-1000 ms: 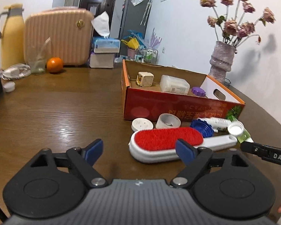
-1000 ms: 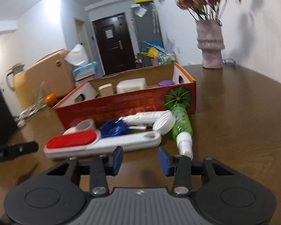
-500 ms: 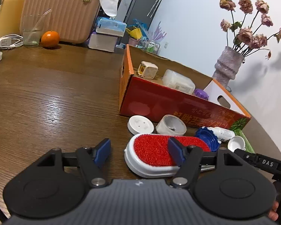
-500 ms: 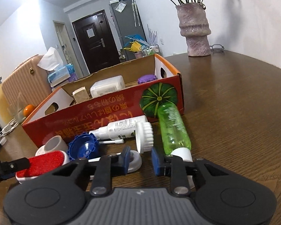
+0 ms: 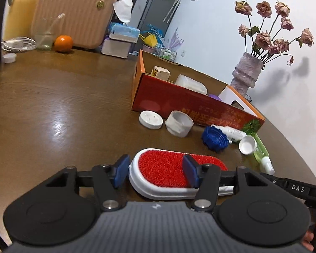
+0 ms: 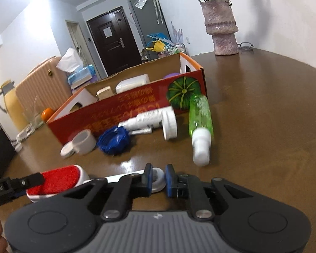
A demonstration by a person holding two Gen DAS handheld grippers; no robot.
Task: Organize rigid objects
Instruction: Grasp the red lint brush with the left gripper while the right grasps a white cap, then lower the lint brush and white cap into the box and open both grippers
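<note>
from the left wrist view, your left gripper (image 5: 155,171) sits low over the counter (image 5: 52,109) with its jaws spread wide around the rounded end of the lint brush (image 5: 174,175). one blue pad is just beside the brush's white rim and the other lies over its red face; neither looks pressed in, so read these jaws as open, not gripping. the brush lies flat on the near side of the red box (image 5: 191,103), red pile up, which is probably why you come at it level with the counter. the hand is tilted, so the counter slopes across the view. against the box's front wall lie a white lid (image 5: 150,119), a white ring (image 5: 179,123), a blue cap (image 5: 214,138) and two bottles on their sides. inside the box sit a few pieces already, so the box looks like the place for all of this.

from the right wrist view, your right gripper (image 6: 158,180) is at the brush's other end, its jaws drawn narrow on either side of the white handle tip (image 6: 158,179). the pads look to be touching it, so i judge this a grip on the handle, though motion blur keeps that from being certain. the green bottle (image 6: 200,116) and the white bottle (image 6: 149,120) lie beside the box, ahead of this hand. both hands on one long brush suggests a two-ended lift toward the box.
</note>
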